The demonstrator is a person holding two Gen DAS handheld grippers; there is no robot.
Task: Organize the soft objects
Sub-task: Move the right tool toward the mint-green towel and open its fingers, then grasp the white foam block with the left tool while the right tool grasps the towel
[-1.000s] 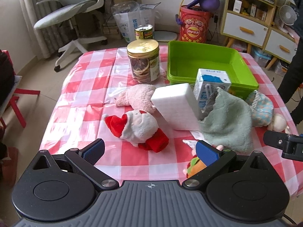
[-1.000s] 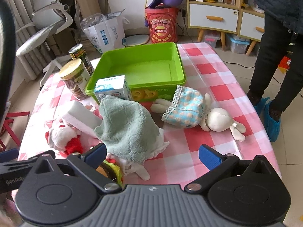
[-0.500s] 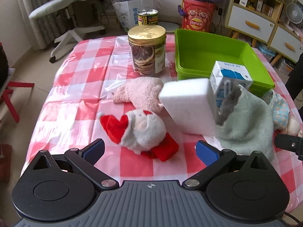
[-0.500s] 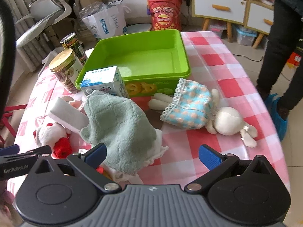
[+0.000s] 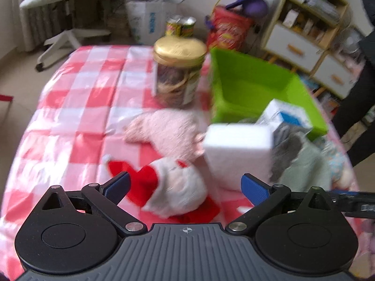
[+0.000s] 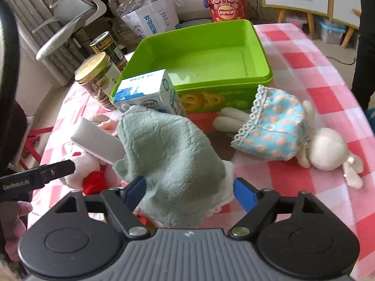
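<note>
Tabletop towel (image 6: 173, 154) between right gripper (image 6: 188, 190) fingers

The green bin (image 6: 199, 53) lies open from above, but the milk carton (image 6: 150, 93), white foam block (image 6: 98, 144) and draped green towel (image 6: 171, 149) crowd its near wall. The glass jar (image 5: 179, 75) guards its left side. Bare checked tablecloth (image 5: 77, 107) stretches left of the pink plush (image 5: 168, 131).

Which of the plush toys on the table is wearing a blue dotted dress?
The white rabbit doll, lying on its side right of the green towel. The Santa plush is red and white, the other plush plain pink.
</note>
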